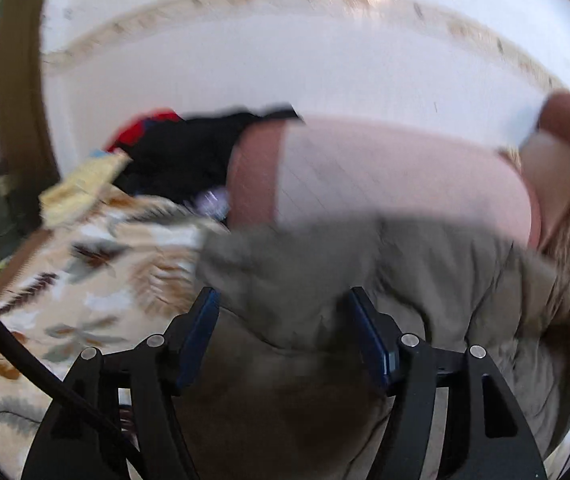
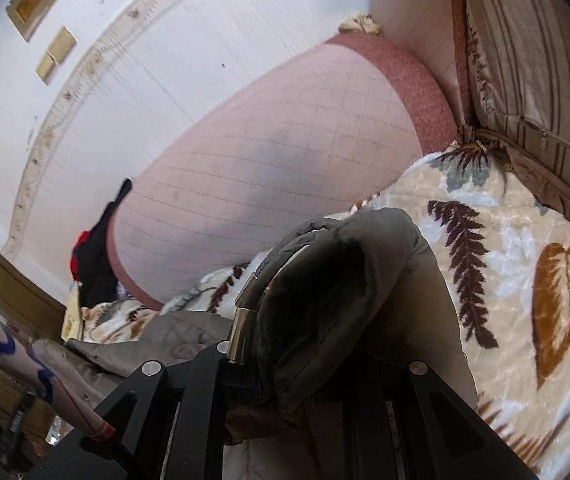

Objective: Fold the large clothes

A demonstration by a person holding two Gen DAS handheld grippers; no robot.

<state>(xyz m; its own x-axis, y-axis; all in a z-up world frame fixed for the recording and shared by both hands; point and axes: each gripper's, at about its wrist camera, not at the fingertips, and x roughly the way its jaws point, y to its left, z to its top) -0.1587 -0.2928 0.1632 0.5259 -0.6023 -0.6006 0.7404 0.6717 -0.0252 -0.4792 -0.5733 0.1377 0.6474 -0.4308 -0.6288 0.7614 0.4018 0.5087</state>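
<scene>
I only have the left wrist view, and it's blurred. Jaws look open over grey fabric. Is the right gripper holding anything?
Observer: Yes. The right gripper is shut on a bunched fold of the grey padded jacket.
Operator: Any hardware on that fold?
Observer: A metal drawstring tip hangs at the left edge of the fold, by the left finger.
Operator: What's under it on that side?
Observer: The leaf-print blanket, with a striped cushion beyond it at the bed's edge.
</scene>
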